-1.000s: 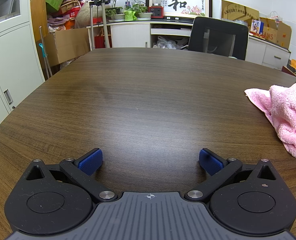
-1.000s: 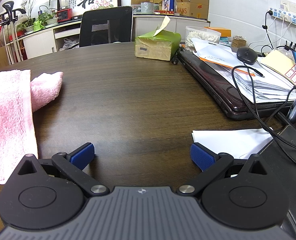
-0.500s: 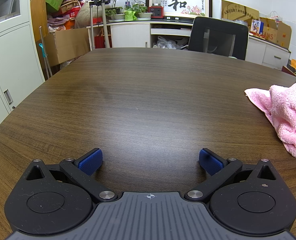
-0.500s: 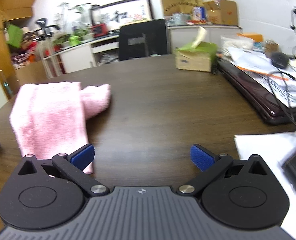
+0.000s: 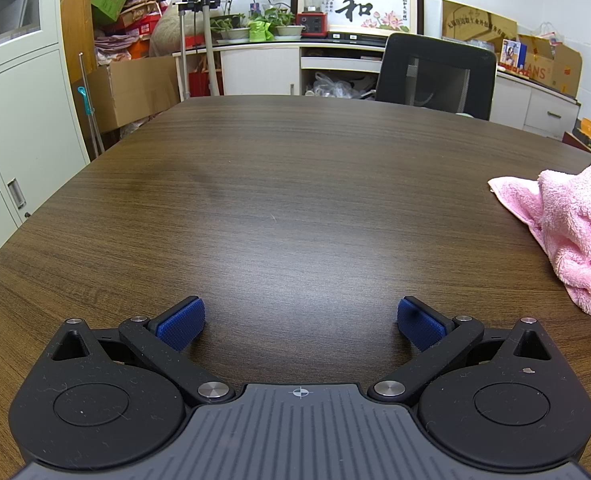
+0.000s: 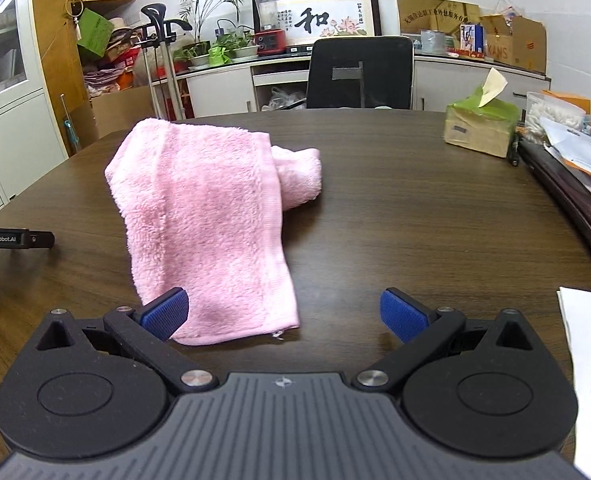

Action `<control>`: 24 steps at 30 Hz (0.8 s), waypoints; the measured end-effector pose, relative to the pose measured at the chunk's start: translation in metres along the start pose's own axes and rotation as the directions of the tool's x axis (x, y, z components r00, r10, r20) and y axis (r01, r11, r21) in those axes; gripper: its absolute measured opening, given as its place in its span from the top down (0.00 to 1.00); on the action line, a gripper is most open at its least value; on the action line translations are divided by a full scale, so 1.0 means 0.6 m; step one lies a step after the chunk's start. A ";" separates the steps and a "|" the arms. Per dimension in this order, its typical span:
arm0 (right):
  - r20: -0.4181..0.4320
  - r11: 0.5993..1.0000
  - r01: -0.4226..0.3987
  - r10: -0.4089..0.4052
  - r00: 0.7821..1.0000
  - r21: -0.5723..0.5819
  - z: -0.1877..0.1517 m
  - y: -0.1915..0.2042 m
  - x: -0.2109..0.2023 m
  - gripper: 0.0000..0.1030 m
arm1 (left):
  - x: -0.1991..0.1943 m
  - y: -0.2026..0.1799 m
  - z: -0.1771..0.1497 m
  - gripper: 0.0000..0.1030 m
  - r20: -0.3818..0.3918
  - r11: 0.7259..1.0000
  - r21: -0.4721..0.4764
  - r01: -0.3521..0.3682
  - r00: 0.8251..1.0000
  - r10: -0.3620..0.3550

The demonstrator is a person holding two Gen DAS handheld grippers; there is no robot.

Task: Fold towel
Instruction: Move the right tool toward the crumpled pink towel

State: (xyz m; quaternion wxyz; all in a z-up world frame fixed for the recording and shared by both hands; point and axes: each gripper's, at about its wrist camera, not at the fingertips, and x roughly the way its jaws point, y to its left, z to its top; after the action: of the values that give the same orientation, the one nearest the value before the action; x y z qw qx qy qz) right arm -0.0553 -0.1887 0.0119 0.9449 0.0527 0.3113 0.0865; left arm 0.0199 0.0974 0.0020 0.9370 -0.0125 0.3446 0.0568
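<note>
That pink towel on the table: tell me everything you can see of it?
The pink towel is fluffy terry cloth with a flat woven band along its right edge. It lies loosely heaped on the dark wooden table, draped over itself in a long panel running toward the camera, with a rolled bunch poking out at the far right. A small thread hangs from its near corner. The right tongs are open just before that near edge, one blue pad overlapping it in view; contact is unclear. The left tongs, open, sit well apart.
</note>
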 end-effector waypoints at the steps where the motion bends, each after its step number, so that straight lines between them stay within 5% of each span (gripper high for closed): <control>1: -0.003 1.000 0.000 0.000 1.000 0.002 0.001 0.000 0.001 0.00 | 0.000 0.000 0.000 0.00 0.000 1.000 0.000 0.000 1.000 0.000; 24: -0.071 0.995 0.054 -0.060 0.996 -0.086 -0.001 0.016 0.026 0.00 | 0.000 -0.001 0.000 0.00 0.000 1.000 -0.003 -0.002 1.000 0.002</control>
State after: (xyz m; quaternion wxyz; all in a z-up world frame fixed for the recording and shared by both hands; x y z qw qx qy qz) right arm -0.0444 -0.1765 0.0038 0.9362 0.0010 0.3435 0.0743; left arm 0.0201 0.0969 0.0020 0.9368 -0.0134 0.3447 0.0585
